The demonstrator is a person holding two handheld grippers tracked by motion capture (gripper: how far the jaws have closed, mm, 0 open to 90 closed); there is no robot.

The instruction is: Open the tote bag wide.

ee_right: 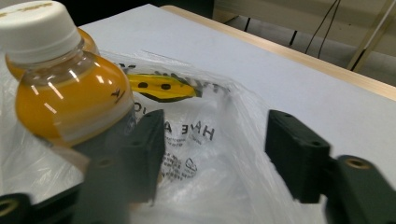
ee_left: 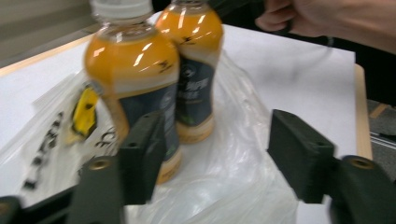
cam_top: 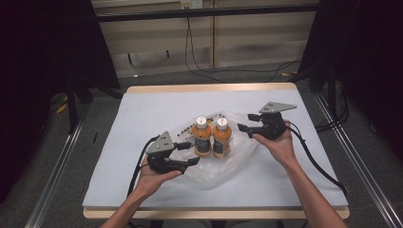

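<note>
Two orange juice bottles are standing upright and touching side by side on a clear plastic bag point(cam_top: 237, 159) that is lying crumpled on the white-covered counter point(cam_top: 142, 114). In the high view the left bottle point(cam_top: 202, 137) and the right bottle point(cam_top: 222, 137) are showing white caps and dark labels, but the label print is too small to read there, and it is blurring in the left gripper view, where the nearer bottle's cap is being cut off by the top edge. In the right gripper view one bottle point(ee_right: 70, 98) is hiding nearly all of the other behind it, and its lower body is sitting behind the left finger. The bag's black lettering is reading reversed through the plastic and is only partly legible; a yellow printed shape point(ee_right: 161, 88) on it is being folded into the creases. The left gripper point(cam_top: 191, 153) is being held low just beside the left bottle, its fingers point(ee_left: 142, 156) standing wide apart with nothing between them but bag. The right gripper point(cam_top: 243, 122) is hovering near the right bottle, its fingers point(ee_right: 299, 161) also spread wide and empty. Each gripper's cable is trailing off toward the person. Beyond the counter, dark curtains are flanking a pale wall with loose cables point(cam_top: 199, 66) on the floor, and the far corners are too dark to make out.
</note>
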